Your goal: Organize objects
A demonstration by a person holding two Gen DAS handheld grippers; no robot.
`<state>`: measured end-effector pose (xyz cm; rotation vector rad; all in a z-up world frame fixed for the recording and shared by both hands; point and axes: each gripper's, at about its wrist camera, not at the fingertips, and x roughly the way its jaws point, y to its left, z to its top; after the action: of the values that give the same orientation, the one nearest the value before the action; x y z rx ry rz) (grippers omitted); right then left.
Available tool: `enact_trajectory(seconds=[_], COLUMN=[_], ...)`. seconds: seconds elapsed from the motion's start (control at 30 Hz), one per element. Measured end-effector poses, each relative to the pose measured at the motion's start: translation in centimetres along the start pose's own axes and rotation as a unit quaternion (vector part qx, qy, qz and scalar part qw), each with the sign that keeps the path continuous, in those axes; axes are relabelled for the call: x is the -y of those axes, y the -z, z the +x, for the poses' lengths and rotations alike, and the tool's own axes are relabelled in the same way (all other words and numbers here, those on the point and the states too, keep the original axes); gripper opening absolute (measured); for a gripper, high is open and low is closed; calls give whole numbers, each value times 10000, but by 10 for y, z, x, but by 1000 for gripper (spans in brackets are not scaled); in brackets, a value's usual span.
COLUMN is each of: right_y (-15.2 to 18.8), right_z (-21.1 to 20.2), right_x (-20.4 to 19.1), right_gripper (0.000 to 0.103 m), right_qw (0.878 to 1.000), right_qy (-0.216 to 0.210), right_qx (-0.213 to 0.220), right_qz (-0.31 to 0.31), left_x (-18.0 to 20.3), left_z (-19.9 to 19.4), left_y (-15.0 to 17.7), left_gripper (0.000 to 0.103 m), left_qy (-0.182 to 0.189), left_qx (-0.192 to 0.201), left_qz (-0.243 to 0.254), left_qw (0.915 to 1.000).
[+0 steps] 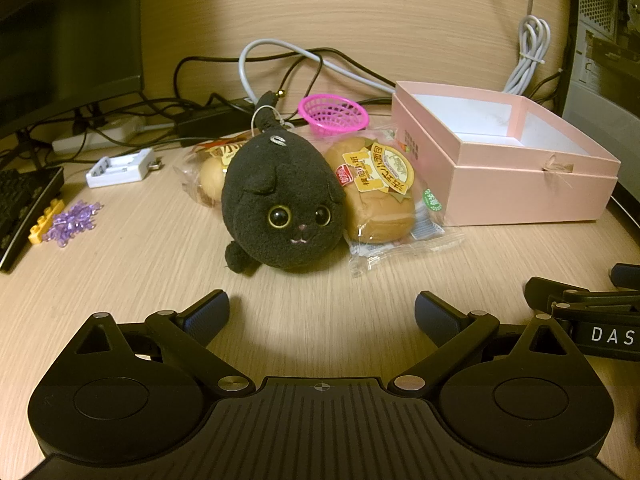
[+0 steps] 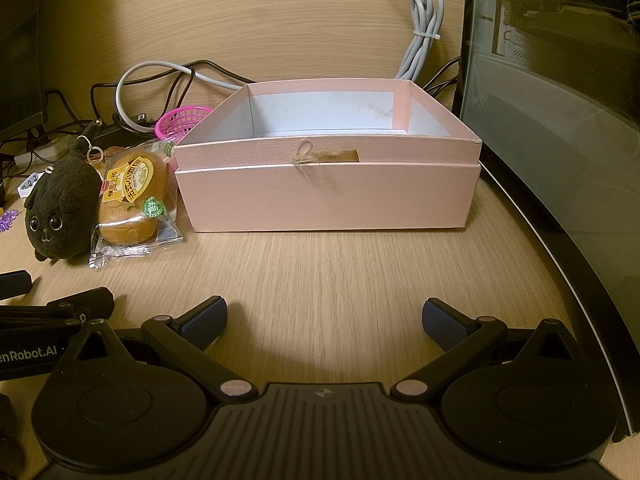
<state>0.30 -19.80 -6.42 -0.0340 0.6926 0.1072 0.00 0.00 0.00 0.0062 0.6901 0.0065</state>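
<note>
A pale wood-grain worktop (image 1: 120,280) with a matching back panel fills both views, cables trailing along its rear edge. In the left wrist view we see a black plush cat (image 1: 282,208) at centre frame, flanked by two wrapped buns: one (image 1: 380,196) touching its right side, another (image 1: 208,176) partly hidden behind its left. A pink basket (image 1: 334,114) lies tipped behind them. The open pink box (image 1: 504,160) stands at right, its white inside bare. At far left sit purple beads (image 1: 72,222) beside a yellow piece (image 1: 42,224), and a white charger (image 1: 120,168) further back. The left claw (image 1: 322,316), low in frame, has its fingers spread wide apart, holding nothing. In the right wrist view the right claw (image 2: 324,322) faces the box, likewise wide apart and holding nothing.
</note>
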Motion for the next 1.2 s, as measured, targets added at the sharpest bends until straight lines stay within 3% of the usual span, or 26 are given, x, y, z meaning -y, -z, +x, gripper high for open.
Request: enact_trajectory(seconds=[0.2,0.37,0.57,0.77,0.87,1.03,1.2], right_y=[0,-8,-16,-21,-17,-17,-22], right_z=[0,0,-1,-1,-14,-28,-36], right_x=[1,3,2,-5,-12,-33,-37], right_gripper=[103,103,103,103,103,103,103], right_qw=[10000,9988,9954,9921,9932,9933,9941], right_qy=[-71,-97,-74,-181,-160,-102,-71], right_qx=[-31,-483,-951,-1234,-1150,-1112,-1018], right_qz=[-44,-51,-59,-120,17,-311,-376], left_x=[0,-11,-81,-149,-164,-167,-173], left_z=[0,-5,-25,17,35,56,64], left_y=[0,-2,-23,-46,-49,-51,-60], left_gripper=[102,98,98,98,98,98,98], left_qy=[-5,29,-783,-1382,-1573,-1894,-1906], left_qx=[5,-22,481,279,219,123,-120], left_qz=[4,-84,-429,-250,-243,-156,-492], left_qw=[10000,10000,9949,9897,9870,9817,9804])
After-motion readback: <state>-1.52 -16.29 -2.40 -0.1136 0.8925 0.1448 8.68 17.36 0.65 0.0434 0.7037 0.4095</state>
